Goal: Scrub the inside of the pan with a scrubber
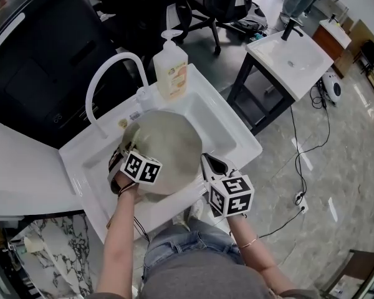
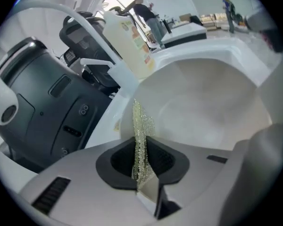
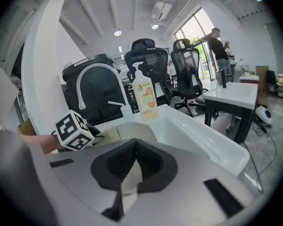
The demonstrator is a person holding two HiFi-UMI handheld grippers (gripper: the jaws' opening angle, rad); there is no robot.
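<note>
A round pale grey pan [image 1: 168, 145] lies in the white sink [image 1: 227, 126]. My left gripper [image 1: 126, 147] is at the pan's left rim, shut on a yellowish mesh scrubber [image 1: 129, 134]. In the left gripper view the scrubber [image 2: 140, 126] stands pinched between the dark pads of the gripper [image 2: 140, 166], reaching toward the pan's inside [image 2: 207, 102]. My right gripper [image 1: 210, 164] sits at the pan's right edge by the sink's front. In its own view the gripper [image 3: 132, 171] is shut on a thin pale edge, apparently the pan's rim, with the pan [image 3: 134, 132] just beyond.
A white arched faucet [image 1: 115, 64] and a soap pump bottle [image 1: 170, 67] stand at the sink's back edge. A black machine [image 1: 43, 67] is behind the sink. A second white basin on a dark frame [image 1: 290, 55] stands to the right, with cables on the floor.
</note>
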